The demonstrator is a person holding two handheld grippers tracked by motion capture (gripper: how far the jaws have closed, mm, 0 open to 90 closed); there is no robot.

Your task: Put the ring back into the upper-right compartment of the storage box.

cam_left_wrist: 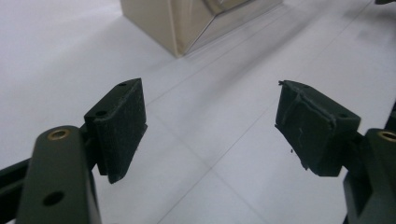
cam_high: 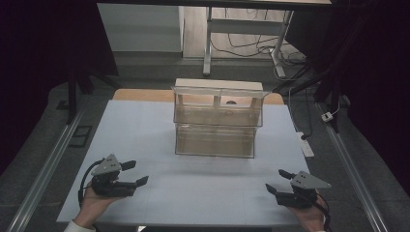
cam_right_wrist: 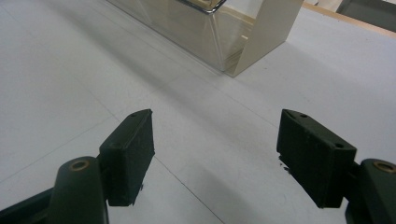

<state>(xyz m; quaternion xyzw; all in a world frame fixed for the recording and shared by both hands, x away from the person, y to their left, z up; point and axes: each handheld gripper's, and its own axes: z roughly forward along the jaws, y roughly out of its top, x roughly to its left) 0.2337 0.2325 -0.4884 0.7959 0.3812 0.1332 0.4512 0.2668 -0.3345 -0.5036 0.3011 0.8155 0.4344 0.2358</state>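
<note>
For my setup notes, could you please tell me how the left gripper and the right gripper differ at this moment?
The left gripper sits at the near left of the white table, its jaws pointing right; the right gripper sits at the near right, its jaws pointing left. The left one lies slightly farther from the near edge than the right one. Both are hand-held, open and empty, apart from the clear two-tier organizer.

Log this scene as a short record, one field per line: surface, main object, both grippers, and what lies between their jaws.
surface: white table top
main object: clear two-tier plastic organizer, centre of table, towards the far edge
left gripper: open, at near-left corner, held in a hand
right gripper: open, at near-right corner, held in a hand
between jaws: nothing; bare table behind both pairs
contact with organizer: none, both grippers well apart from it
</note>
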